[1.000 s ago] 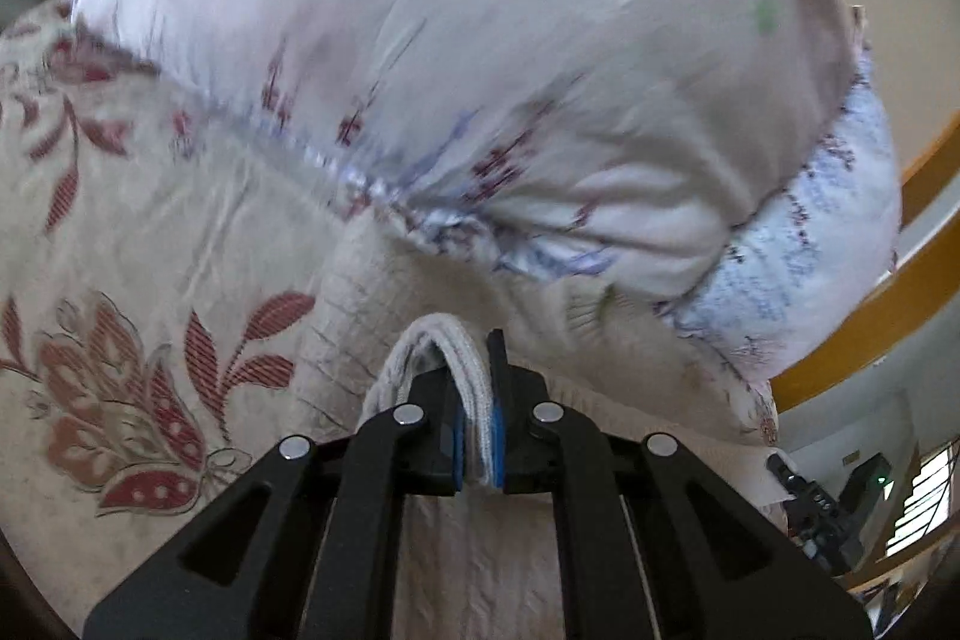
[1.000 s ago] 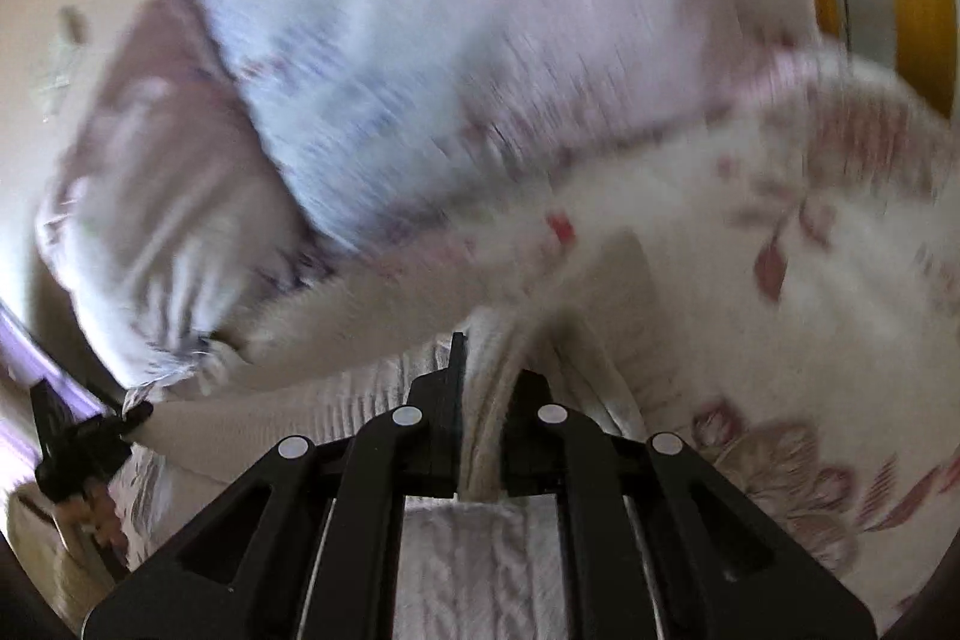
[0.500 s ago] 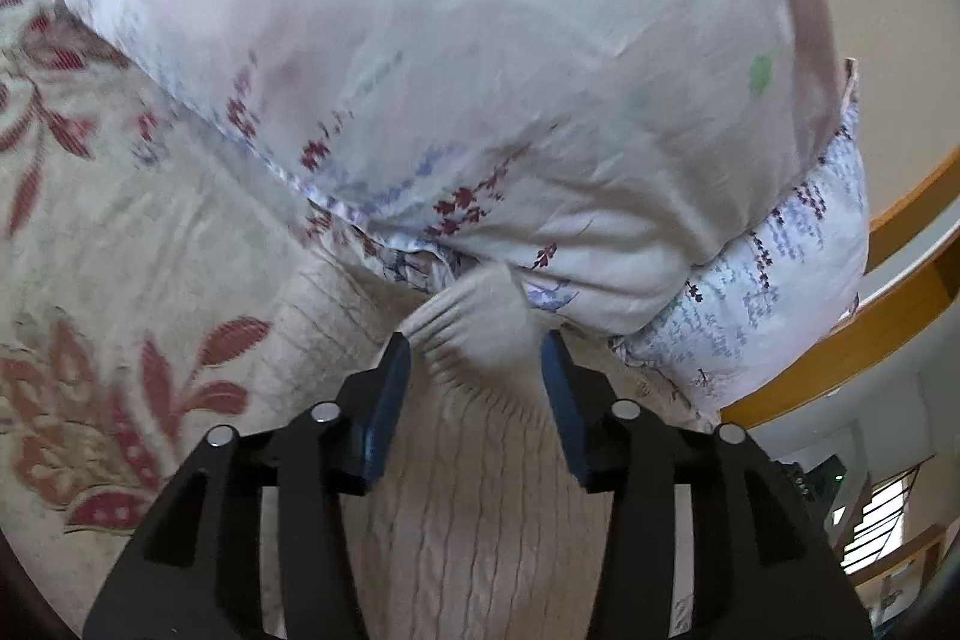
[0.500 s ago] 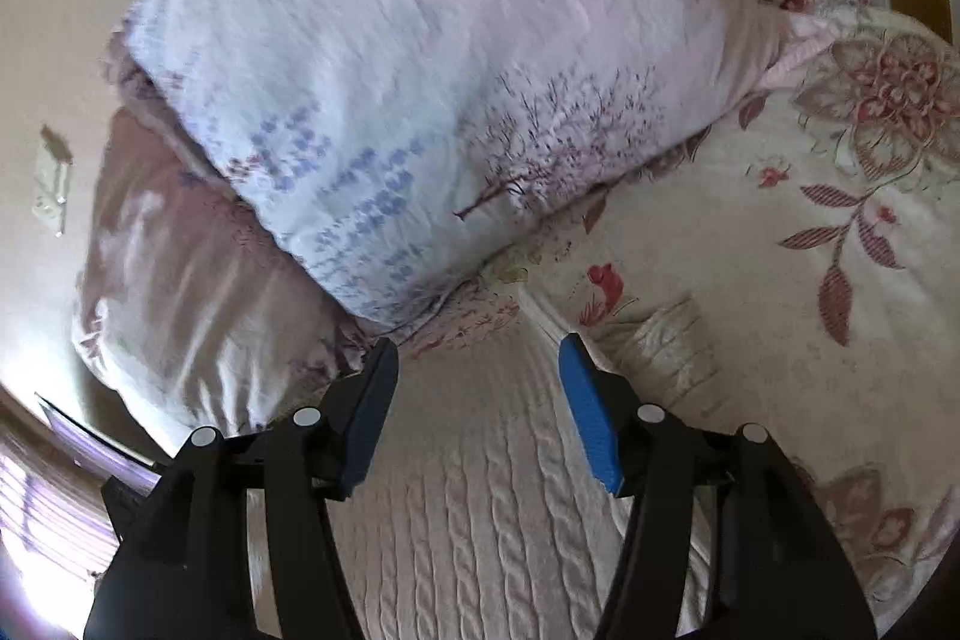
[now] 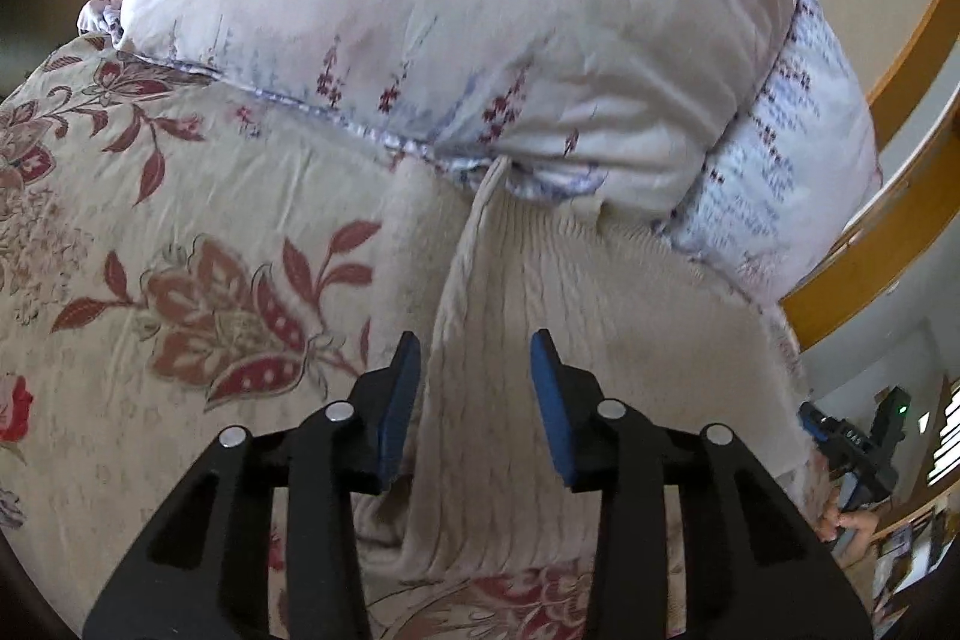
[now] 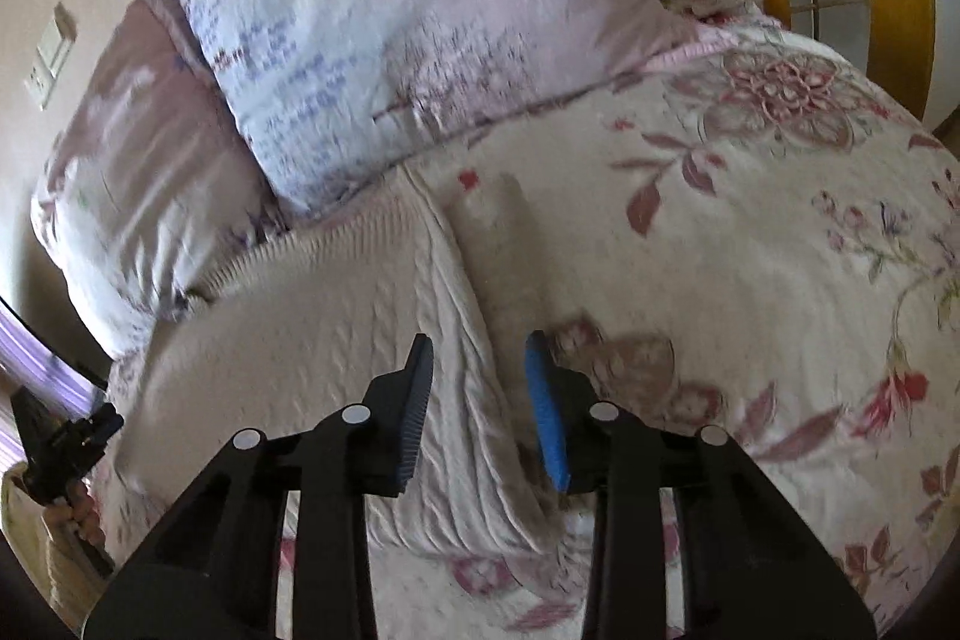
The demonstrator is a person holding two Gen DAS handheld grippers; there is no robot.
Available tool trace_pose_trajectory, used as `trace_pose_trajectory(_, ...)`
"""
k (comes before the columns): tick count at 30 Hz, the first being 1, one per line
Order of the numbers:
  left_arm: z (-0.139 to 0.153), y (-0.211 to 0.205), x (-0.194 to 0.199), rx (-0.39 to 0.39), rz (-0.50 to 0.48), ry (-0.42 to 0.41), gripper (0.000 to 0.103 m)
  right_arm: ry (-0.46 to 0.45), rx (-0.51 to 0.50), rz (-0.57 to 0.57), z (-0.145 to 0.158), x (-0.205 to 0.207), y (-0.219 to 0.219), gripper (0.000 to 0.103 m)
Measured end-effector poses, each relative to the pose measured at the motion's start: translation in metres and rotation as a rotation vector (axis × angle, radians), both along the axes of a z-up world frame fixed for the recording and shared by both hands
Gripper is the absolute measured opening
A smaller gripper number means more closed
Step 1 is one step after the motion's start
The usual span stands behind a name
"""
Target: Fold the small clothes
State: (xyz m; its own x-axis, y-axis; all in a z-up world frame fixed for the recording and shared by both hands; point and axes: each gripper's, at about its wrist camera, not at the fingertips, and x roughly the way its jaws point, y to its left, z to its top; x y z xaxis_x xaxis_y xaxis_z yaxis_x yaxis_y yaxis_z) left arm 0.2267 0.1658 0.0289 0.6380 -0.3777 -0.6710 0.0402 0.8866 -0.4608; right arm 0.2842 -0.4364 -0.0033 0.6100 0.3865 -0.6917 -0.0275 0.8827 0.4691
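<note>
A cream cable-knit sweater (image 5: 600,304) lies flat on the floral bedspread (image 5: 150,196), its ribbed far edge against the pillows. My left gripper (image 5: 474,346) is open and empty, above the sweater's left folded edge. In the right wrist view the same sweater (image 6: 312,316) lies with a sleeve (image 6: 504,244) sticking out along its right side. My right gripper (image 6: 477,346) is open and empty, above the sweater's right edge.
Two floral pillows (image 5: 456,16) stand at the head of the bed, seen also in the right wrist view (image 6: 408,16). A wooden bed frame (image 5: 888,196) runs at the right. The other gripper (image 5: 852,442) shows at the far right.
Both grippers were shut on the sweater's edge a second ago. Both have opened, let the sweater down flat and drawn back from the pillows.
</note>
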Motion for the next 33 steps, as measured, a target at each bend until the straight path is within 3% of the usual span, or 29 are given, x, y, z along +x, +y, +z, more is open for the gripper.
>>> trace_pose_trajectory(3, -0.007, -0.006, 0.001, 0.035, -0.008, 0.024, 0.027, 0.01, -0.018, 0.026, -0.007, -0.003, 0.006, 0.022)
trace_pose_trajectory(10, -0.014, -0.016, -0.002, 0.128, -0.009, 0.032, 0.021, -0.05, -0.126, 0.064, -0.004, -0.011, 0.024, 0.022)
trace_pose_trajectory(12, -0.015, -0.017, -0.002, 0.139, -0.011, 0.034, 0.016, -0.048, -0.181, 0.085, -0.007, -0.011, 0.031, 0.014)
trace_pose_trajectory(13, -0.015, -0.018, -0.003, 0.141, -0.015, 0.034, 0.009, -0.053, -0.21, 0.093, -0.008, -0.012, 0.035, 0.013)
trace_pose_trajectory(15, -0.014, -0.017, -0.004, 0.135, -0.016, 0.033, 0.008, -0.075, -0.209, 0.09, -0.005, -0.016, 0.036, 0.011)
trace_pose_trajectory(23, -0.003, -0.009, -0.016, 0.112, -0.04, 0.006, 0.006, -0.117, -0.163, 0.056, 0.016, -0.039, 0.025, 0.011)
trace_pose_trajectory(30, -0.017, -0.004, -0.018, 0.112, -0.037, 0.034, 0.006, -0.007, -0.223, 0.029, -0.015, -0.037, 0.024, 0.011)
trace_pose_trajectory(33, -0.016, -0.007, -0.02, 0.121, -0.037, 0.031, 0.01, 0.008, -0.259, 0.031, -0.014, -0.035, 0.03, 0.014)
